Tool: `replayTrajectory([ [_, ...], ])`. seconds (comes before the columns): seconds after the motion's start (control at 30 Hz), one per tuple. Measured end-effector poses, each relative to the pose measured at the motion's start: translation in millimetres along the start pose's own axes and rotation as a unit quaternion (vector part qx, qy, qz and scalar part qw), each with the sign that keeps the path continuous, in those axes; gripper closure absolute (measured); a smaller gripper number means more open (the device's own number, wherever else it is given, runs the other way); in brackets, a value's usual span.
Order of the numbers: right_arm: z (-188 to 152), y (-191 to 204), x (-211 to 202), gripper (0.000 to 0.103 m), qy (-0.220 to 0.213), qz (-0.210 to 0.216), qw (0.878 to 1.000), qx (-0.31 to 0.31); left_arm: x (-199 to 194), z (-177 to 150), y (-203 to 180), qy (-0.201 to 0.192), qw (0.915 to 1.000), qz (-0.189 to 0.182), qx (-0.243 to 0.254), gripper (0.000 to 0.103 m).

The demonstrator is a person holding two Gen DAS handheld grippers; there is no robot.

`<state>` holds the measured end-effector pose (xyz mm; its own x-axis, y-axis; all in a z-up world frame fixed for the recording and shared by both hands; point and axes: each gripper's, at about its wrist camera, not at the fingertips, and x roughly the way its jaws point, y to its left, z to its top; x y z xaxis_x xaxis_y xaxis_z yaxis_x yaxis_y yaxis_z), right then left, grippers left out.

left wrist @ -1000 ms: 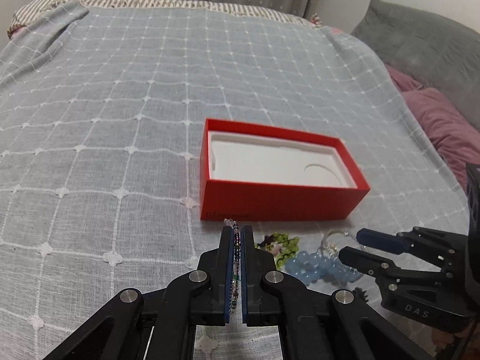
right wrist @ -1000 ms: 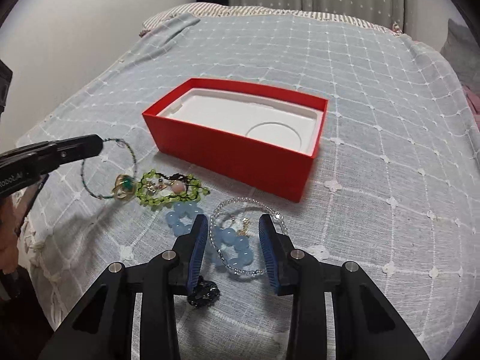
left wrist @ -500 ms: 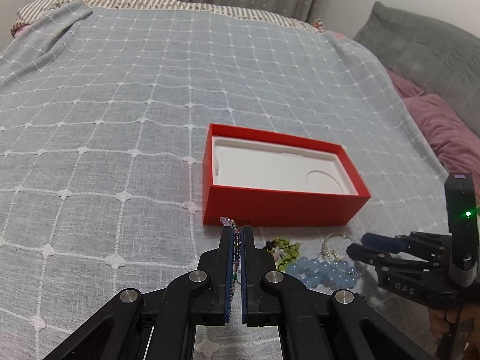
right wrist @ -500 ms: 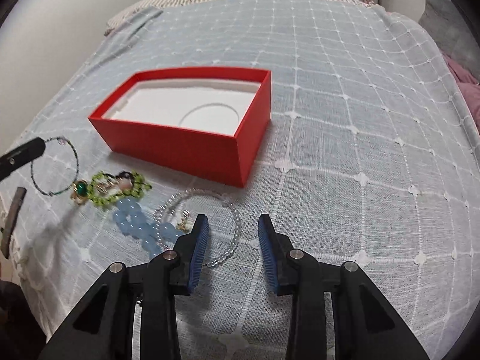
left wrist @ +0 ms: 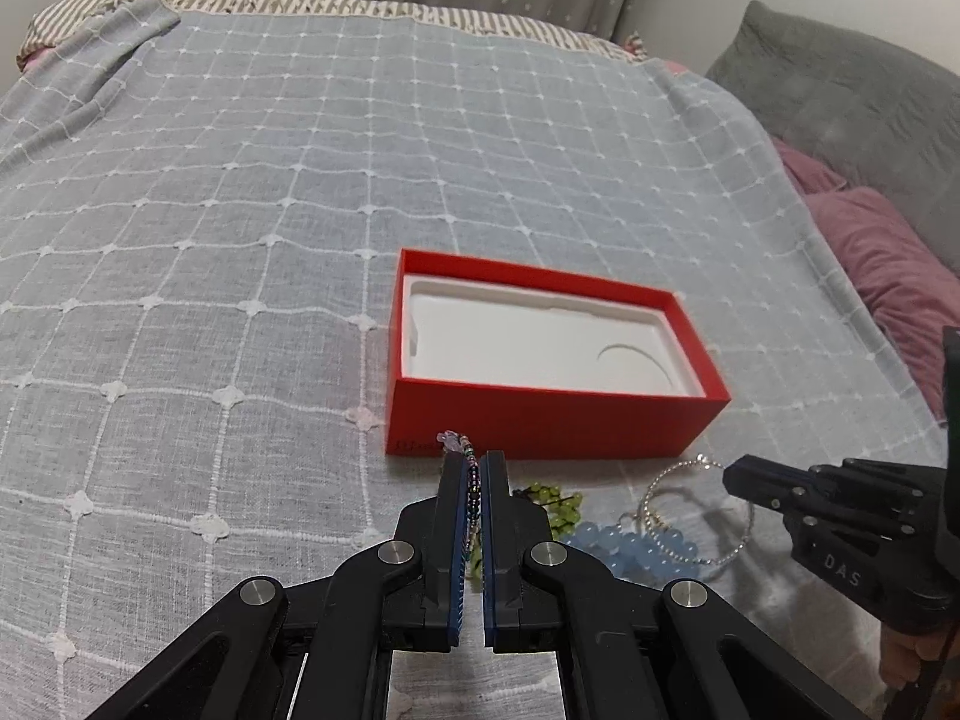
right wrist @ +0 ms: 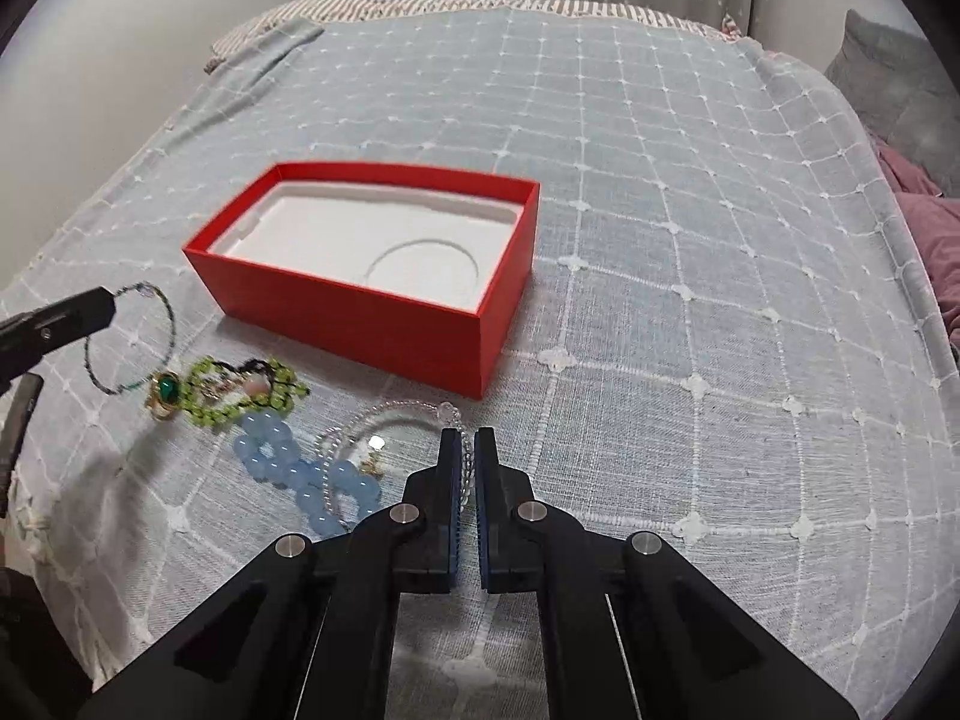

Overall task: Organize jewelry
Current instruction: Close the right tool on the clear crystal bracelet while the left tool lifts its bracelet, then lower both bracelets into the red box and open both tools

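Note:
A red box with a white moulded insert sits open on the bed; it also shows in the right wrist view. My left gripper is shut on a thin dark beaded bracelet, held just above the bedspread in front of the box. My right gripper is shut on a clear beaded bracelet at its right edge. A light blue bead bracelet, a green bead bracelet and a green-stone ring lie beside it.
The bed carries a grey bedspread with a white grid. A grey cushion and a purple pillow lie at the right. A striped pillow and curtains are at the far end.
My right gripper has closed from open onto the clear beaded bracelet. My left gripper has kept its hold on the dark bracelet and lifted slightly.

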<state>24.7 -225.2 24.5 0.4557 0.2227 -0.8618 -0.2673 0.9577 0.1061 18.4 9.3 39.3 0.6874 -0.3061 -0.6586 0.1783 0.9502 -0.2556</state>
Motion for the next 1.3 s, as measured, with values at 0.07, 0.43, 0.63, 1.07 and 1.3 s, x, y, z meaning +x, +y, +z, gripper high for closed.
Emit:
replayTrajectory([
  [0.07,2.4,3.7,-12.0,0.1,-0.013,0.003,1.0,-0.001,-3.4,3.4,-1.7,-0.004,1.0,-0.006,-0.001,0.103],
  [0.43,24.1,15.3,-62.1,0.1,-0.077,0.013,0.997,0.008,-2.9,24.1,-8.0,-0.029,0.999,-0.024,-0.024,0.103],
  [0.63,36.3,12.7,-63.0,0.099,-0.086,0.014,0.996,0.025,16.4,39.3,-24.3,-0.028,0.9978,-0.053,-0.03,0.103],
  [1.07,64.6,-12.9,-59.0,0.099,-0.1,-0.004,0.992,0.074,85.5,61.9,-13.9,0.013,0.9889,-0.109,-0.101,0.103],
  [1.3,82.9,-2.3,-45.8,0.099,-0.097,0.012,0.993,0.071,99.3,54.3,9.7,0.029,0.9918,-0.051,-0.114,0.103],
])
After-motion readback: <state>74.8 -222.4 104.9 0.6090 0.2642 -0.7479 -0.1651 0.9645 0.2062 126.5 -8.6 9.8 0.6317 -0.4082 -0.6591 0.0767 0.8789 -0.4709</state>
